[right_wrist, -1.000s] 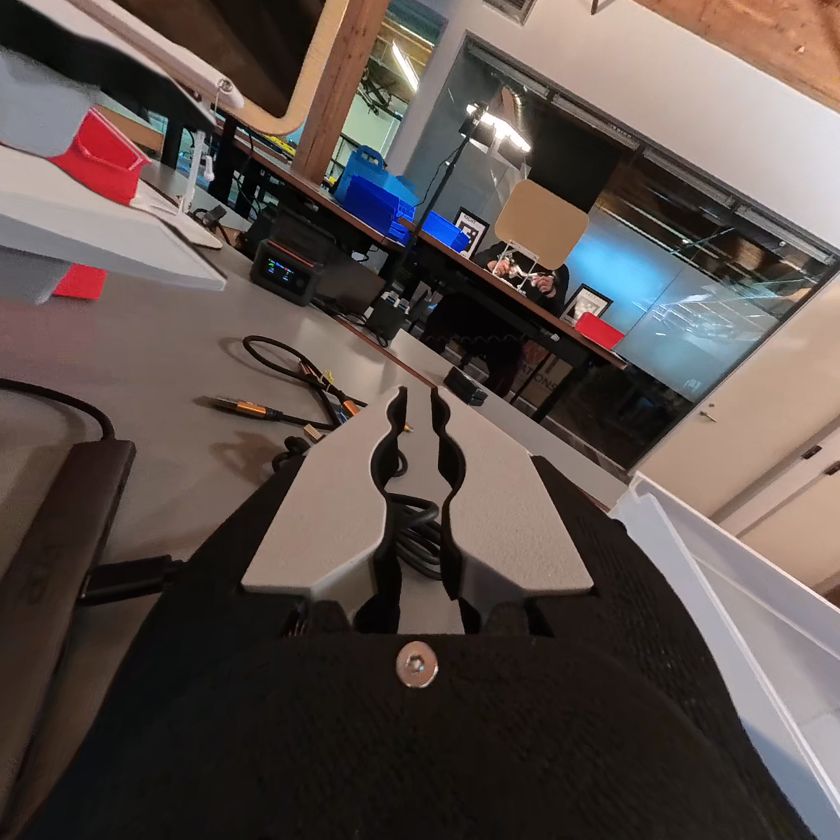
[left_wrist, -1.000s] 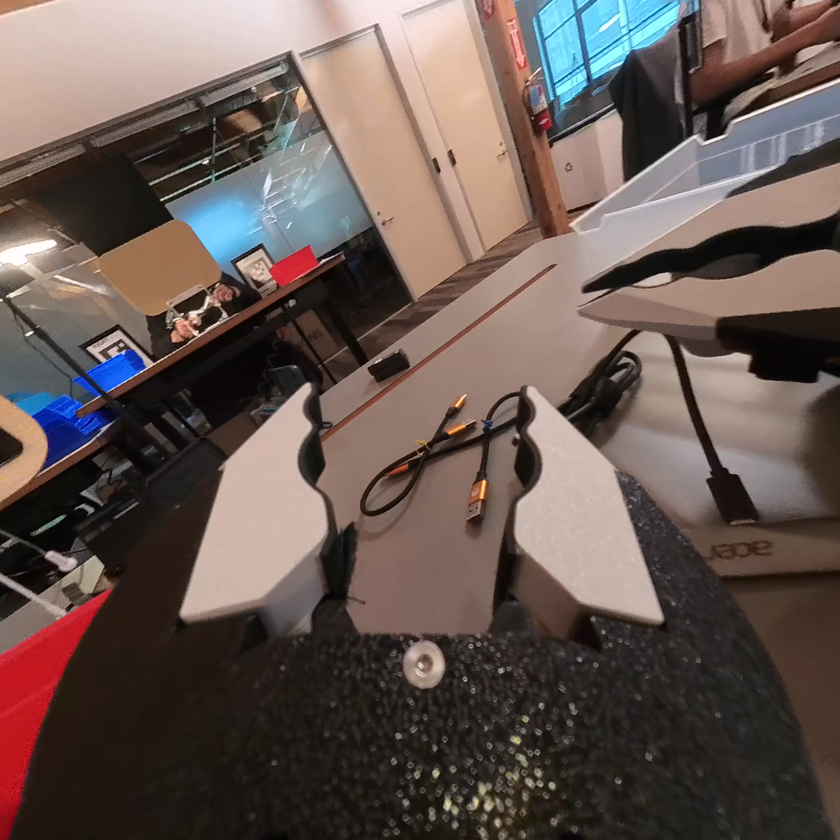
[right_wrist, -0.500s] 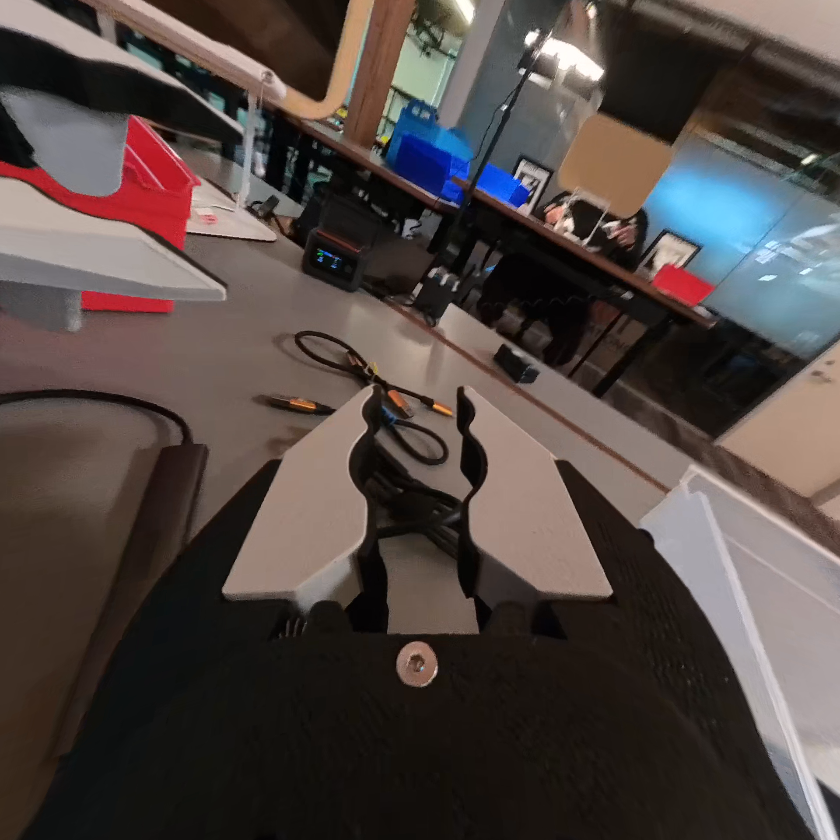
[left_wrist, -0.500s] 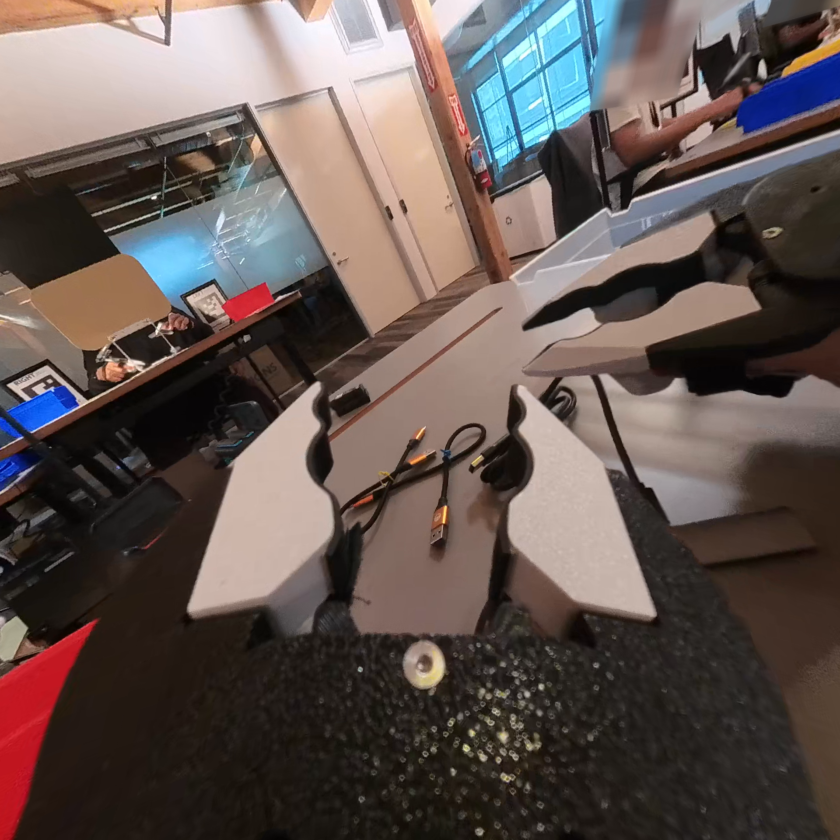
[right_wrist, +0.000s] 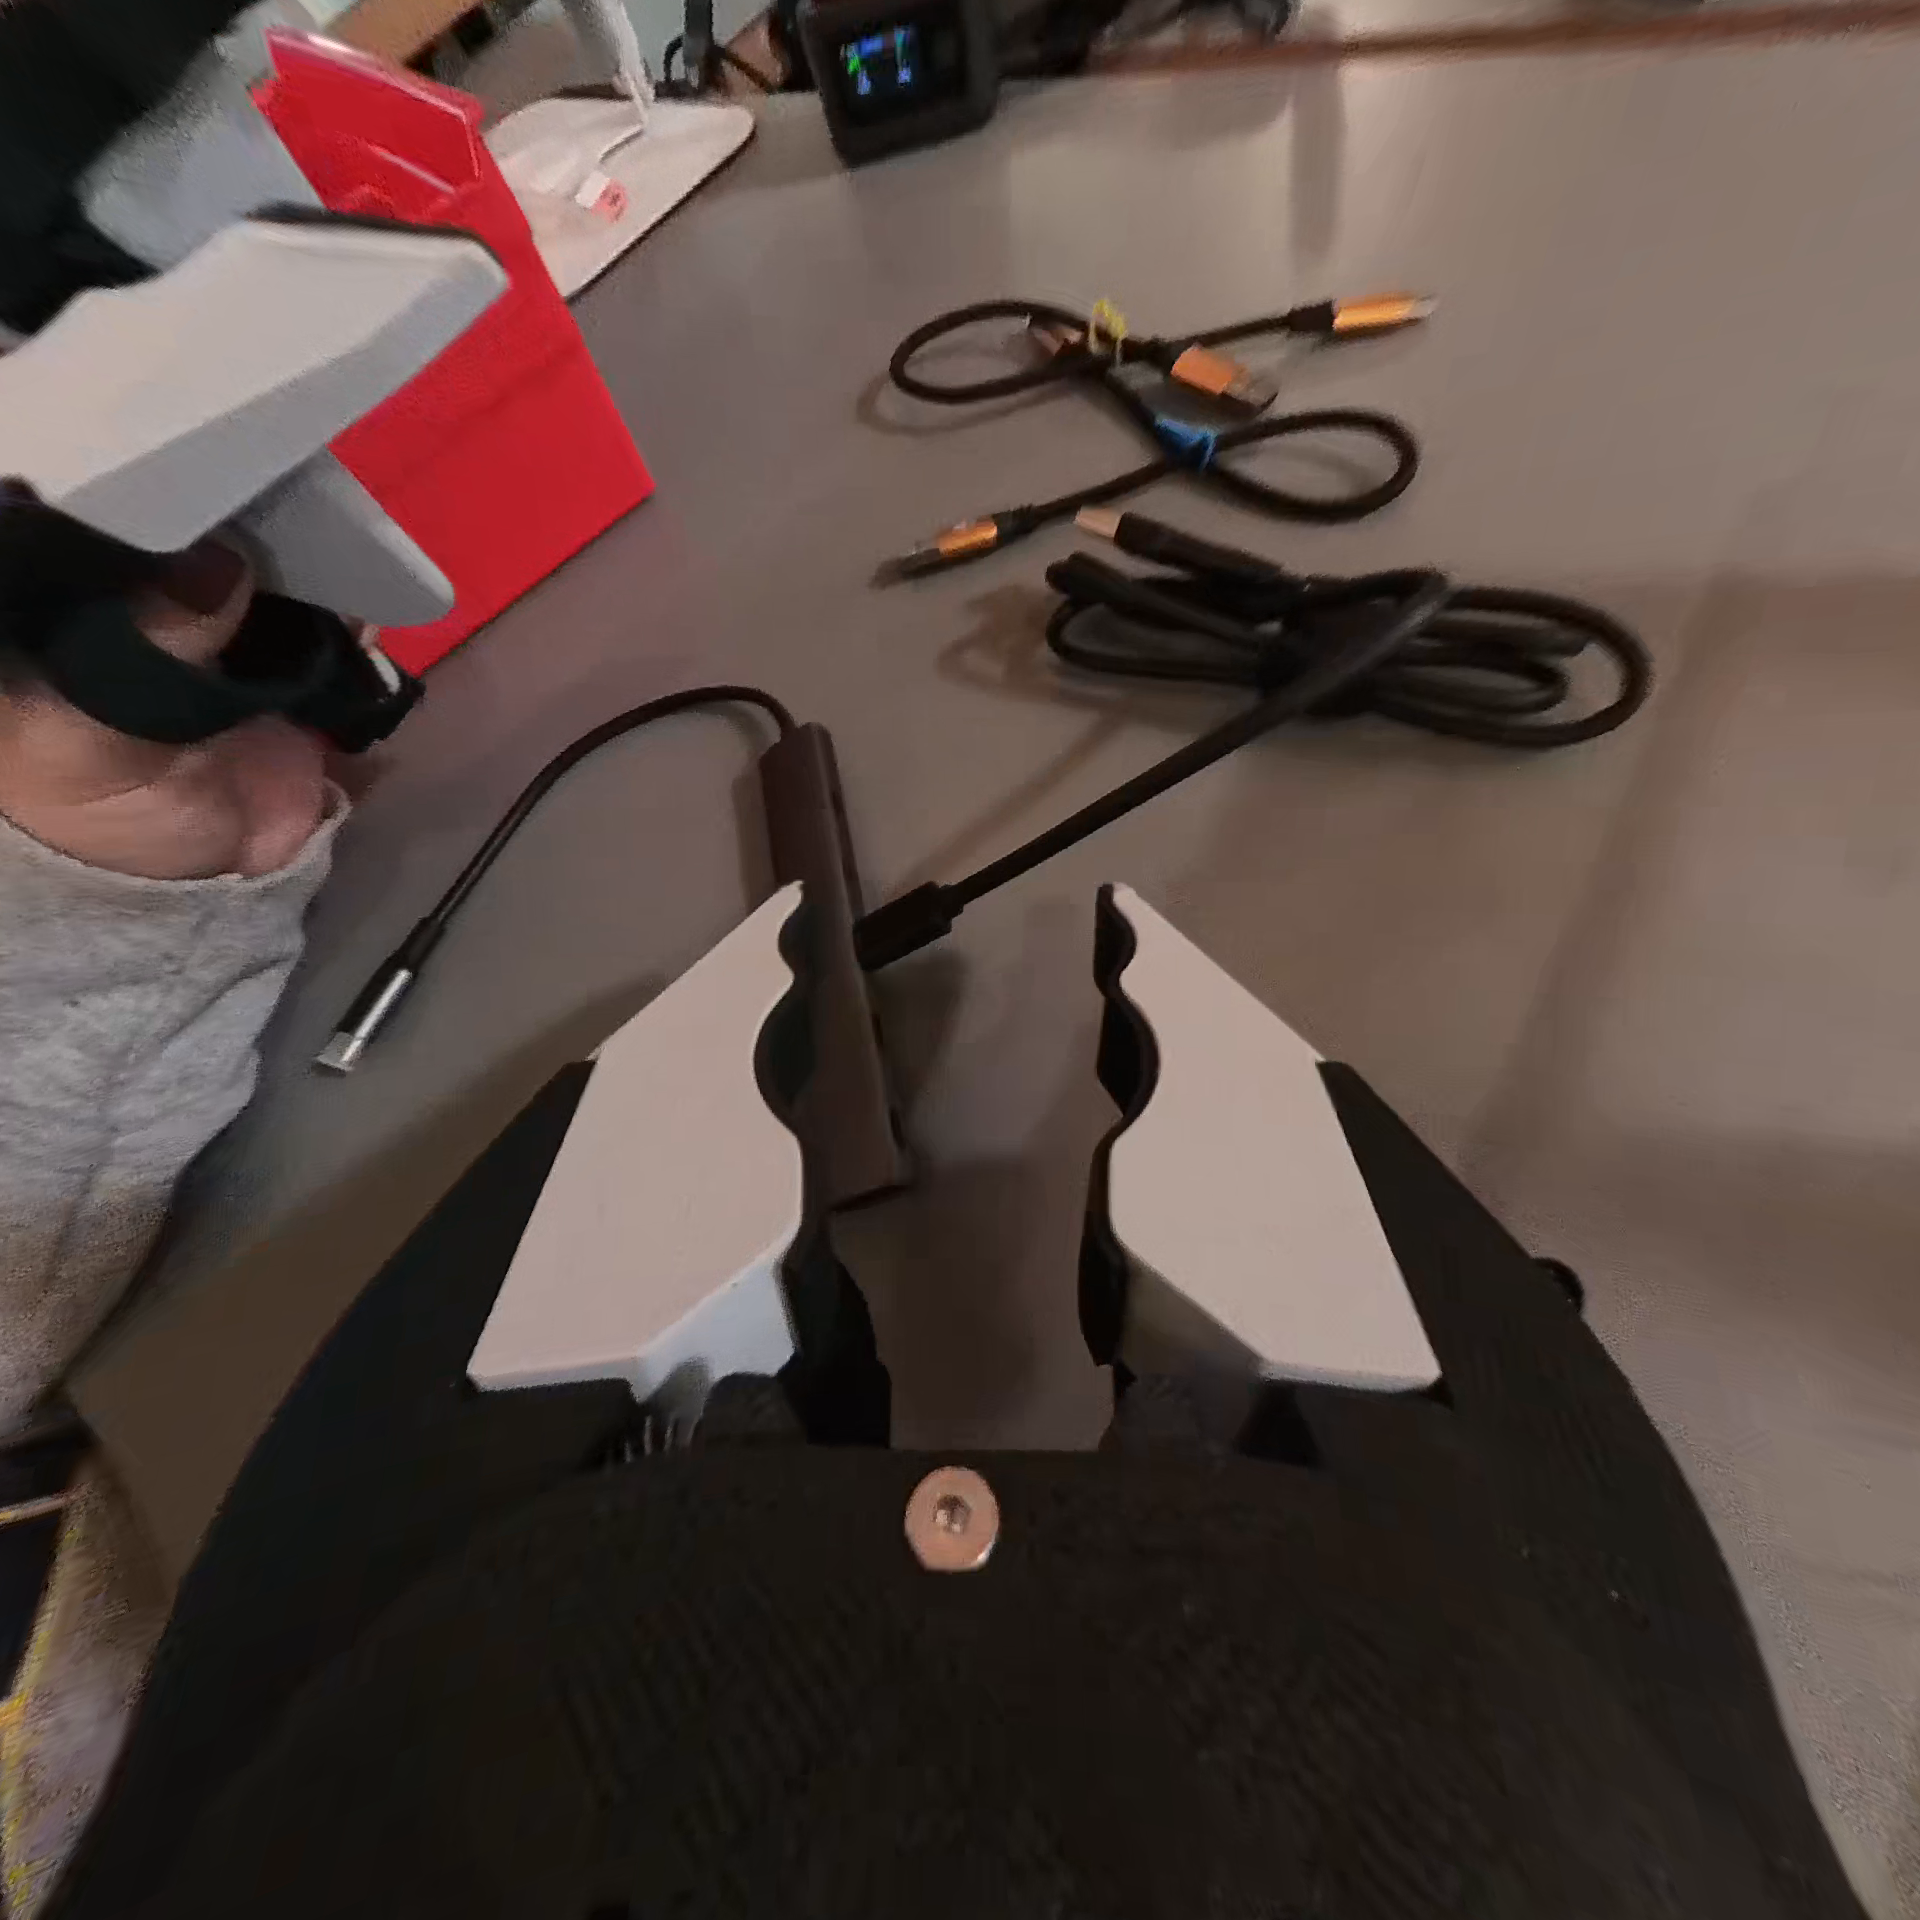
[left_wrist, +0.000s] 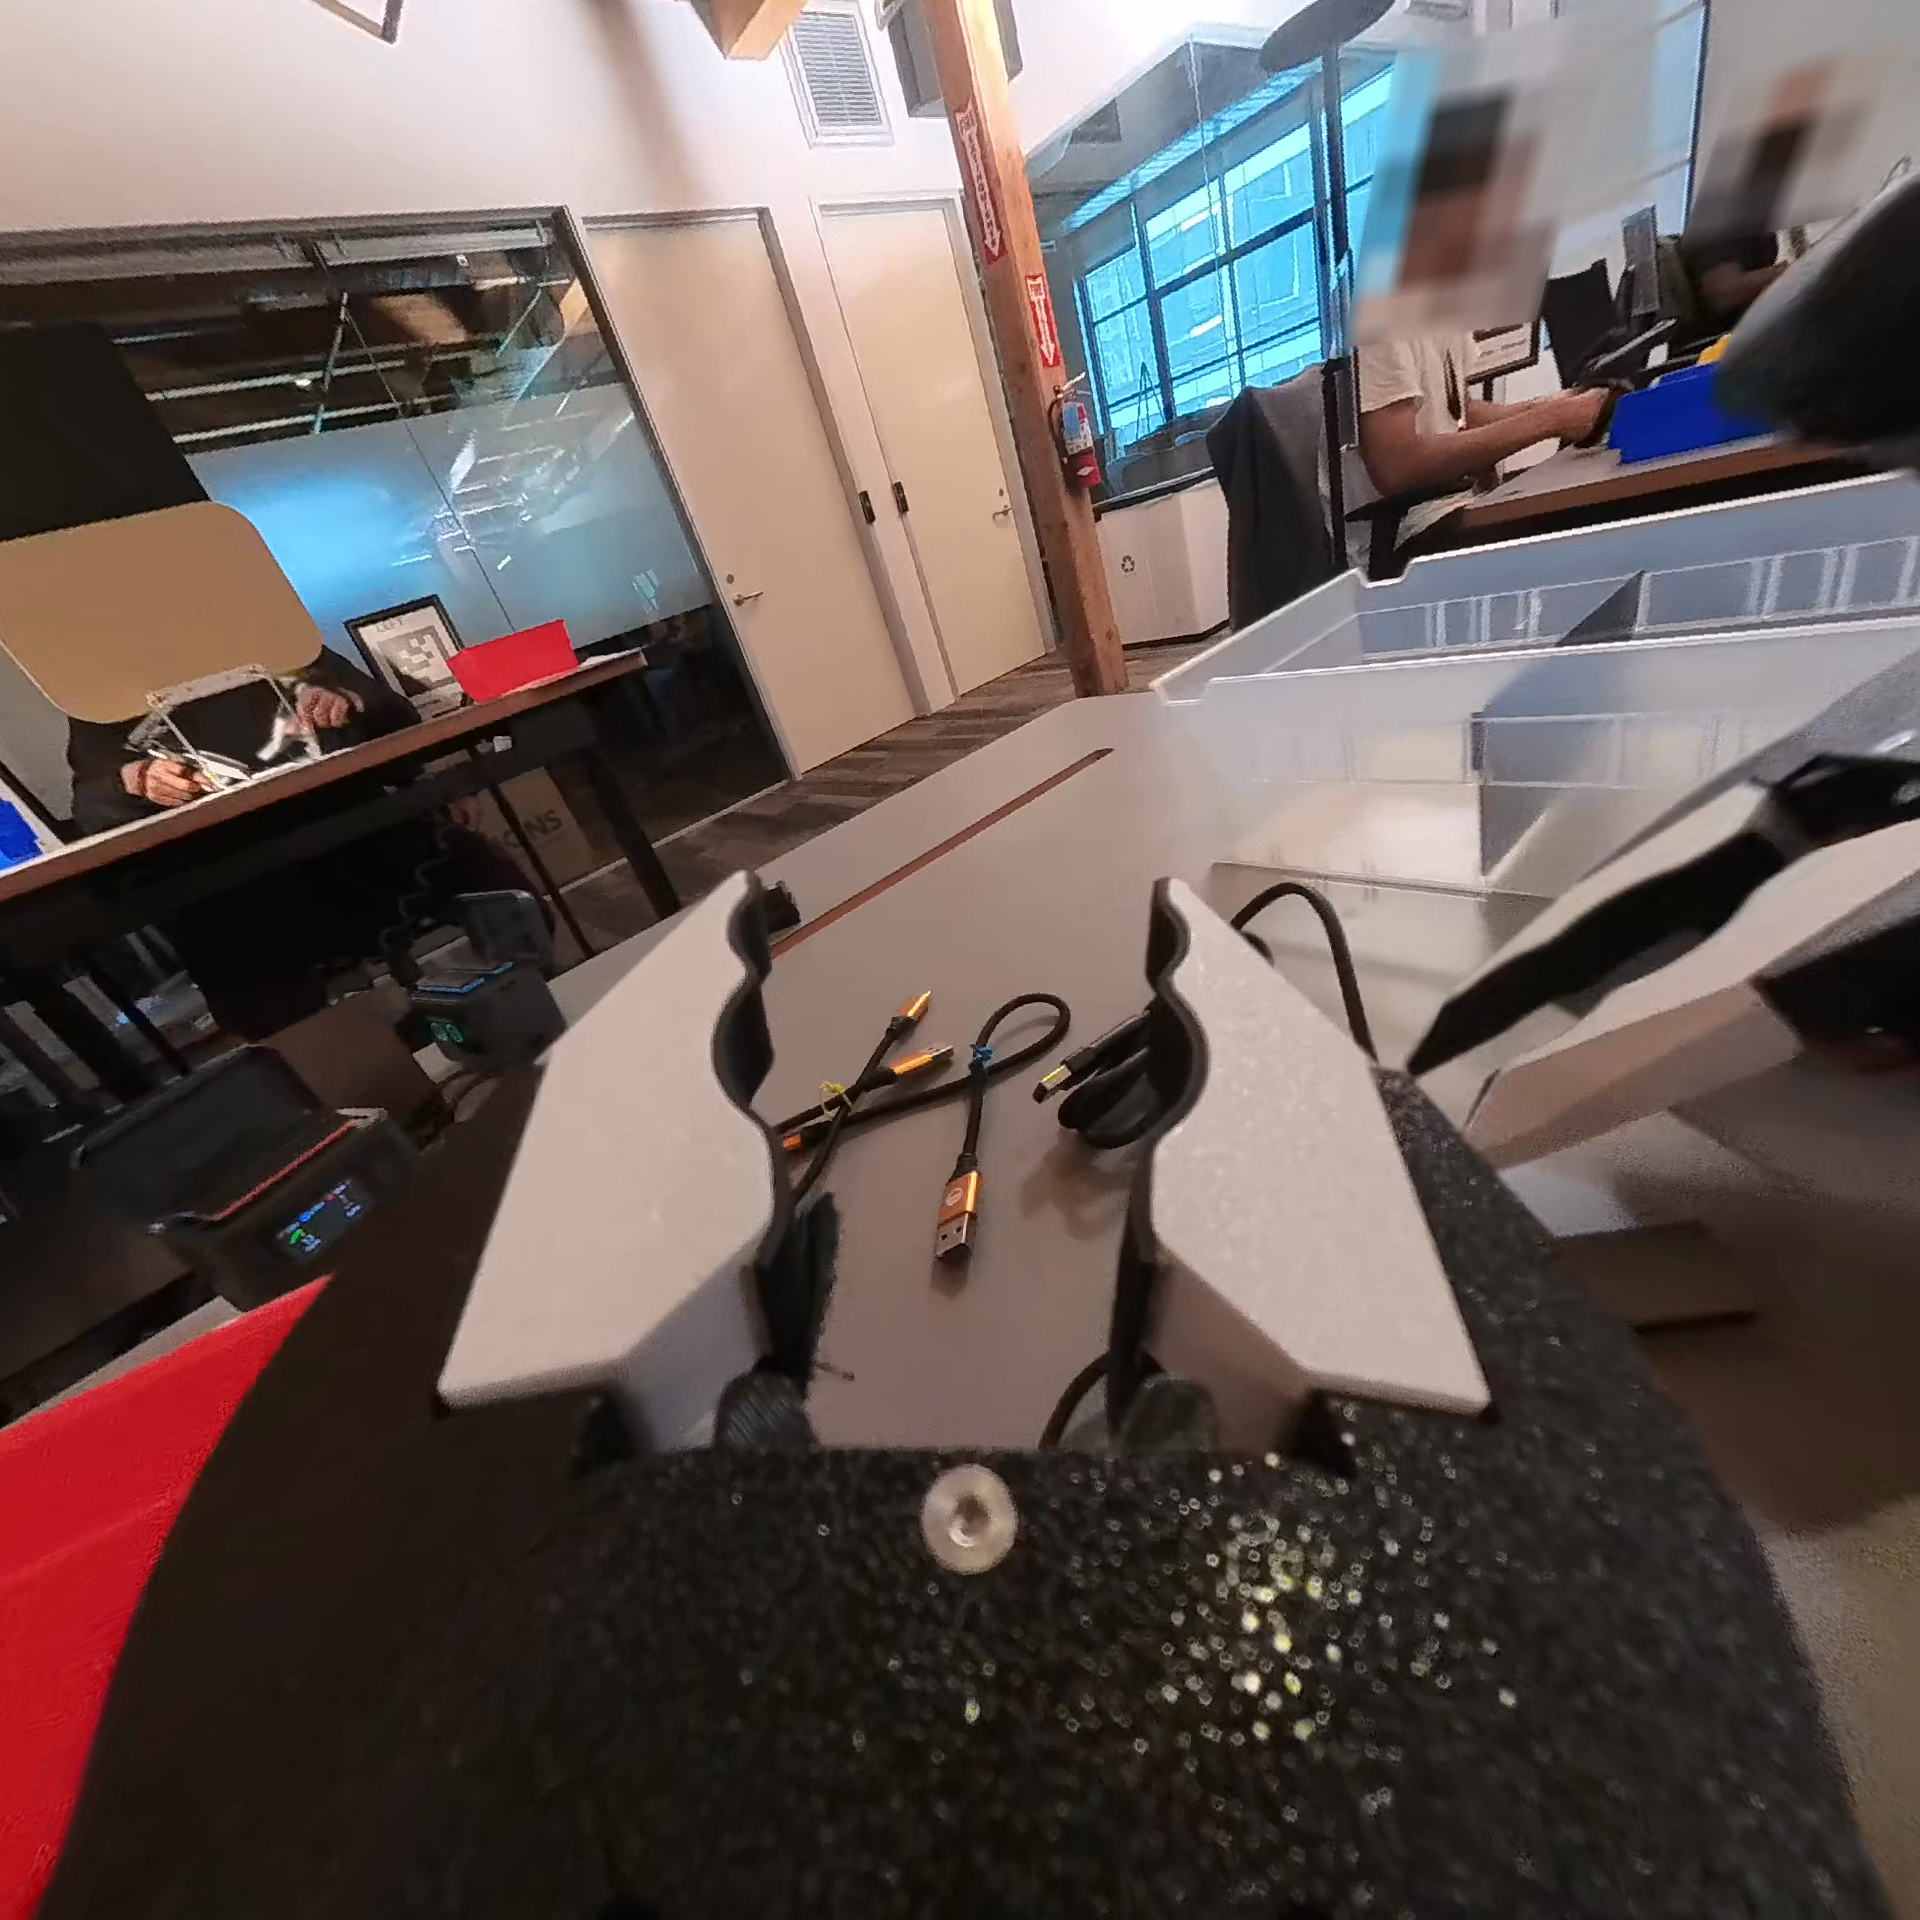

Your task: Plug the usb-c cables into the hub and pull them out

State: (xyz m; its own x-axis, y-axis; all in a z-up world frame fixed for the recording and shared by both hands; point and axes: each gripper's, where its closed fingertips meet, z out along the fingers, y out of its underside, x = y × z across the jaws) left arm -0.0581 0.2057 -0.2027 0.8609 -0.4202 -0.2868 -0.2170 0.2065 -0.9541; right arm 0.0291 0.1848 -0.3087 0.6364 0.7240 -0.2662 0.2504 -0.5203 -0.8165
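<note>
Your right claw (right_wrist: pixel 948 914) is spread wide and holds nothing, tilted down at the tabletop (right_wrist: pixel 1558 987). The hub (right_wrist: pixel 826 935), a slim dark bar, lies just ahead of it at frame centre, long axis running away from you, near end tucked beside the left finger. A black plug (right_wrist: pixel 902 928) sits in the hub's right side, about level with the fingertips, between them. Its cable (right_wrist: pixel 1143 790) runs up and right to a coiled bundle (right_wrist: pixel 1403 655). So the plug is nearer this claw; likely pull direction is right, square to the hub's length.

The hub's own lead (right_wrist: pixel 488 852) curls left to a loose silver plug (right_wrist: pixel 358 1029). Two short orange-tipped cables (right_wrist: pixel 1195 416) lie crossed in the upper middle, well apart from the hub.

Your left claw (left_wrist: pixel 956 935) is also released and empty, held low over the tabletop, with the orange-tipped cables seen between its fingers farther off. The hub isn't in that view.

Tabletop is plain grey-brown. A red box (right_wrist: pixel 468 416) is at upper left, a small black device with a lit screen (right_wrist: pixel 894 73) at the top edge. A white bin (left_wrist: pixel 1507 707) is at right in the left view. Open office beyond, with glass walls, doors and people at desks.
</note>
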